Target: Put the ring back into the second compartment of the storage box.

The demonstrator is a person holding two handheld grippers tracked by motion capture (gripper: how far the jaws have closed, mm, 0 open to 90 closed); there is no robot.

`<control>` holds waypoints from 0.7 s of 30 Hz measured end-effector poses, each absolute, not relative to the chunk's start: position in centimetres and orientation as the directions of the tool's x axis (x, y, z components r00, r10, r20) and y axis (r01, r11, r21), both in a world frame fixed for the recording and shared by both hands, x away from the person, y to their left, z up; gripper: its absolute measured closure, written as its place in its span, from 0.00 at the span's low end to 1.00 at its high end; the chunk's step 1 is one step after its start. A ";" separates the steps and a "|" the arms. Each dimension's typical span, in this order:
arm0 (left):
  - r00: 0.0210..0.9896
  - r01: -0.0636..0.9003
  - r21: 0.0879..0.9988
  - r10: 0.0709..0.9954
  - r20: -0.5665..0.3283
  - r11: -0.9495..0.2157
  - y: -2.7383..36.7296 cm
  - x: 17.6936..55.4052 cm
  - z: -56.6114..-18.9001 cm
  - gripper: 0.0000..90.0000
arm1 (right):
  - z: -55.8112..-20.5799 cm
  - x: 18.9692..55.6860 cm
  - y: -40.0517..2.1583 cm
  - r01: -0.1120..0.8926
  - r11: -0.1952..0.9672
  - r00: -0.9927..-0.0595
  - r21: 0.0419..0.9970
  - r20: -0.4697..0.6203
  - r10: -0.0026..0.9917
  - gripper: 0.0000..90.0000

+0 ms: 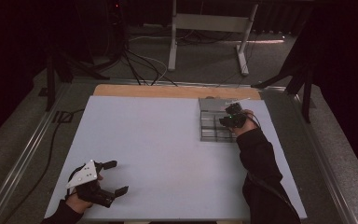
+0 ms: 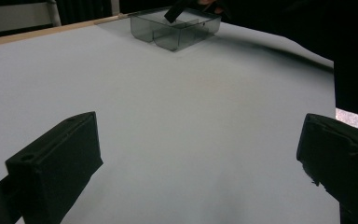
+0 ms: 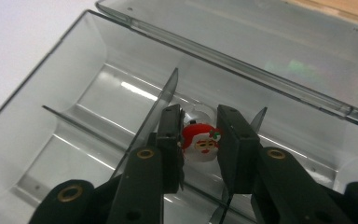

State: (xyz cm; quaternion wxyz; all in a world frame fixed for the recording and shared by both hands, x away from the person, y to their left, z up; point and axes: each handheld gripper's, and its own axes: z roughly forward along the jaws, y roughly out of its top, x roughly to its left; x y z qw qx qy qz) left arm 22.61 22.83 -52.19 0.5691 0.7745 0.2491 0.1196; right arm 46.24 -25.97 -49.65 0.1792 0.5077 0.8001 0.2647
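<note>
- The bench [image 1: 168, 158] has a pale, bare top with a wooden strip along its far edge, standing on grey carpet in a dark room; cables [image 1: 140, 63] and a white desk frame [image 1: 209, 32] lie beyond.
- A clear compartment box [image 1: 214, 122], lid open, sits near the far right corner.
- The right gripper [image 3: 199, 140] pinches a small Santa figure [image 3: 200, 142] over one compartment.
- The left gripper [image 1: 114, 177], near the front left corner, has its jaws spread wide.

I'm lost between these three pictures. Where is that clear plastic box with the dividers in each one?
High view: clear box at the table's far right, under the right tool.
Left gripper view: top centre, far across the table.
Right gripper view: close up, a Santa figure between the jaws.
Shared landmark: its dividers.
</note>
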 end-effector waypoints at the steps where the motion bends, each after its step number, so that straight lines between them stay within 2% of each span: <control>1: 0.848 0.249 0.941 0.522 -0.098 -0.228 22.8 22.6 -52.2 0.00 | -49.7 46.3 -25.9 0.719 0.346 -0.421 0.603 -0.019 0.907 0.79; 3: 0.848 0.249 0.941 0.521 -0.097 -0.230 22.8 22.6 -52.2 0.00 | -49.8 46.4 -25.9 0.715 0.344 -0.423 0.609 -0.015 0.906 0.76; 6: 0.848 0.248 0.941 0.521 -0.097 -0.228 22.8 22.6 -52.2 0.00 | -49.5 46.3 -25.9 0.704 0.345 -0.429 0.620 -0.015 0.903 0.62; 16: 0.848 0.247 0.941 0.522 -0.095 -0.230 22.8 22.6 -52.2 0.00 | -47.6 45.2 -26.0 0.672 0.300 -0.448 0.677 0.050 0.892 0.30; 18: 0.848 0.246 0.941 0.522 -0.093 -0.231 22.8 22.6 -52.2 0.00 | -47.4 44.9 -26.1 0.666 0.309 -0.483 0.679 0.076 0.872 0.18; 21: 0.847 0.246 0.942 0.523 -0.093 -0.231 22.8 22.6 -52.1 0.00 | -47.2 44.4 -26.0 0.664 0.316 -0.502 0.678 0.091 0.860 0.15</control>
